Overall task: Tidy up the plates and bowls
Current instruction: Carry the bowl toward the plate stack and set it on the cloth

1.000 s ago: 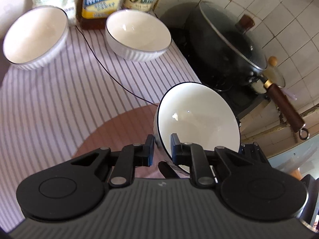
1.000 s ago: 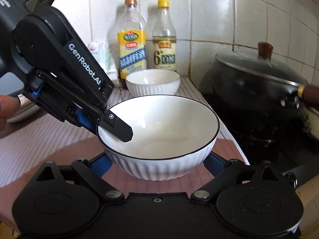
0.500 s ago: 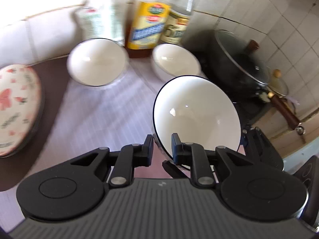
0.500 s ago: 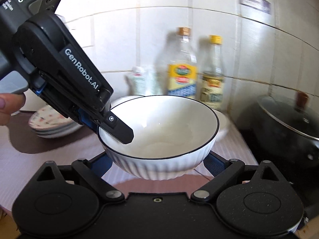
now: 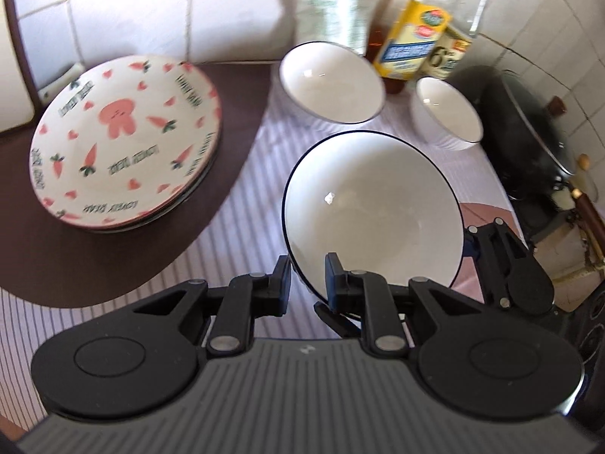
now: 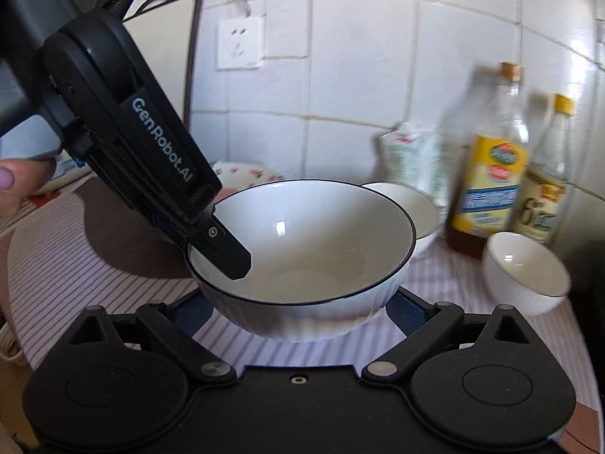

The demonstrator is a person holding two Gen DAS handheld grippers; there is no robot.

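Observation:
A large white bowl with a dark rim (image 5: 372, 223) (image 6: 302, 238) hangs above the striped cloth, held by both grippers. My left gripper (image 5: 308, 276) (image 6: 206, 242) is shut on its near rim, one finger inside and one outside. My right gripper (image 6: 298, 310) clasps the bowl's ribbed body from both sides, and it shows at the bowl's right side (image 5: 503, 257) in the left wrist view. A medium white bowl (image 5: 331, 83) (image 6: 412, 204) and a small one (image 5: 448, 113) (image 6: 525, 268) stand on the cloth behind. A stack of carrot-patterned plates (image 5: 124, 136) (image 6: 242, 172) lies to the left on a brown mat (image 5: 227, 87).
Two bottles (image 5: 416, 38) (image 6: 487, 166) and a white pouch (image 5: 332, 7) stand against the tiled wall behind the bowls. A black wok with a lid (image 5: 529, 121) sits at the right. A wall socket (image 6: 238, 43) is above the plates. A person's thumb (image 6: 15, 185) shows at the left edge.
Both grippers have carried the large bowl leftward across the counter and slightly up. The plate stack has come into view and the wok has slid to the right edge.

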